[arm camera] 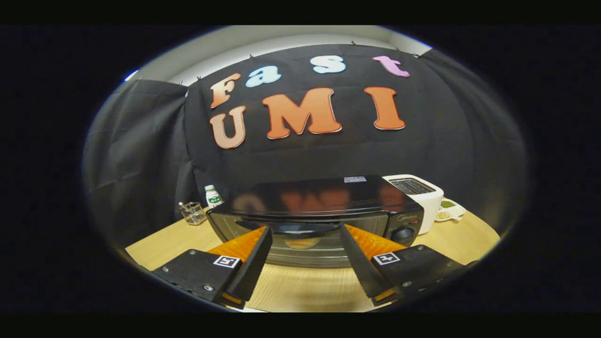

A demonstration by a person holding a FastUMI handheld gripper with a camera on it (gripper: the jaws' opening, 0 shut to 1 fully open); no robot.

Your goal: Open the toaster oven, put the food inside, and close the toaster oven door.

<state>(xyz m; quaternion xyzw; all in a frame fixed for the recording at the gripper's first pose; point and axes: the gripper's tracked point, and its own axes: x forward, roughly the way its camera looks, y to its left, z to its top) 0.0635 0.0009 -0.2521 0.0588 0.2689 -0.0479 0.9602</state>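
Observation:
A black toaster oven (324,195) stands on the wooden table (305,286), just ahead of my fingers. Its glass door (300,249) looks closed, with the dark handle (291,226) running along the top edge. A pale, brownish shape (300,243) shows through the glass; I cannot tell what it is. My gripper (305,229) is open, its fingertips level with the handle and spread to either side of the handle's middle. Nothing is held between the fingers.
A white toaster (418,192) stands right of the oven, with a small white dish (450,210) beyond it. To the oven's left are a white bottle with a green label (213,196) and a clear glass holder (192,212). The oven's knob (404,233) is on its right front.

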